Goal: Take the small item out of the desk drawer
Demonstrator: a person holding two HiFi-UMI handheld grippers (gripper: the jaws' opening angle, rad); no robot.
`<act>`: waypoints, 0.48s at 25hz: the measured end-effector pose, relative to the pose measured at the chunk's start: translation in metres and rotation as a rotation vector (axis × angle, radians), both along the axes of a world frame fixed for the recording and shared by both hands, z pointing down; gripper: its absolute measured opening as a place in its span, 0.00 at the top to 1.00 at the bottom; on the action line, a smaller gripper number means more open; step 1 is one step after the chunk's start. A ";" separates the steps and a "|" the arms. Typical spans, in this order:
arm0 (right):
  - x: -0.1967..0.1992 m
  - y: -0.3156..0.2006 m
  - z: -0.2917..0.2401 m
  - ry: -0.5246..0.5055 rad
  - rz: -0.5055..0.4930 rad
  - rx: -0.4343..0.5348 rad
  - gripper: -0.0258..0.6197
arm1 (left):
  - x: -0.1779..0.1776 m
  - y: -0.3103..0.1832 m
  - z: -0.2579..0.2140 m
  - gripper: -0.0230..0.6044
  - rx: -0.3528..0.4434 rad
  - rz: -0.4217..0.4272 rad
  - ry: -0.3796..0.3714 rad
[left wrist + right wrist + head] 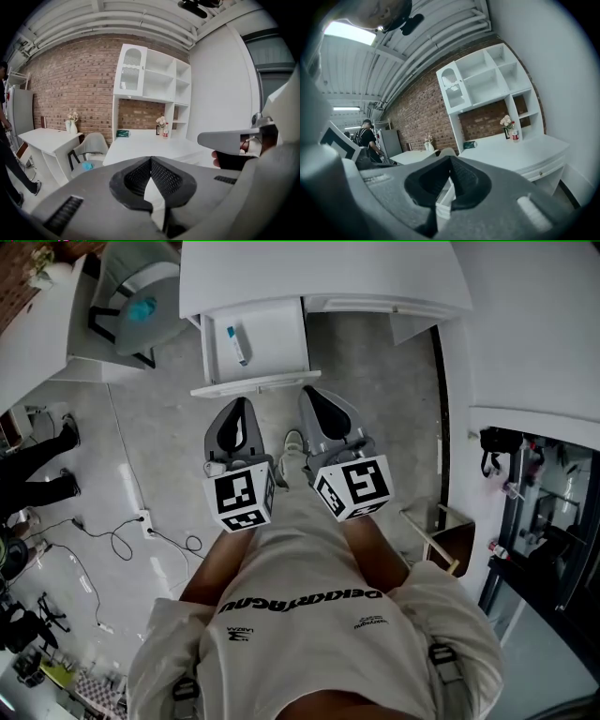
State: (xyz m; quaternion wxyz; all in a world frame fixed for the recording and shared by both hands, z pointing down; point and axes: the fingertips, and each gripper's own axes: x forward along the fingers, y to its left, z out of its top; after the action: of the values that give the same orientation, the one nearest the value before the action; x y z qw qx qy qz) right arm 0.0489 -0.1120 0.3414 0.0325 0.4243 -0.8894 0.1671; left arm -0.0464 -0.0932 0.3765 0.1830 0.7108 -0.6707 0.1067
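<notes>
I see a pale chair (pixel 155 277) w/ a blue thing (pixel 142 308) on it, left of the white desk (pixel 375 273), and wires (pixel 112 540) on the floor. The drawer (pixel 277 338) stands open toward me. The small item (pixel 238 343) is a thin white tube w/ a blue end, lying in the drawer's left part. The left hand-held gripper (pixel 241 407) and right hand-held gripper (pixel 312 395) hang side by side just in front of the drawer, tips pointing at it. Both are pressed together w/ empty jaws.
</notes>
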 end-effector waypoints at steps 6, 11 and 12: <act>-0.011 -0.034 0.031 0.029 -0.033 -0.046 0.96 | -0.013 -0.041 0.033 0.97 -0.059 -0.049 0.010; -0.025 -0.053 0.057 0.047 -0.042 -0.094 0.96 | -0.025 -0.069 0.070 0.97 -0.132 -0.044 0.014; -0.026 -0.057 0.062 0.050 -0.039 -0.100 0.96 | -0.028 -0.074 0.078 0.97 -0.147 -0.042 0.012</act>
State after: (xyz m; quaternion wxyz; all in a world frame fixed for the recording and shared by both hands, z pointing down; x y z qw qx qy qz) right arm 0.0226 -0.1687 0.4036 0.0790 0.4087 -0.8869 0.2002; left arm -0.0740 -0.1668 0.4543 0.2407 0.6818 -0.6749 0.1475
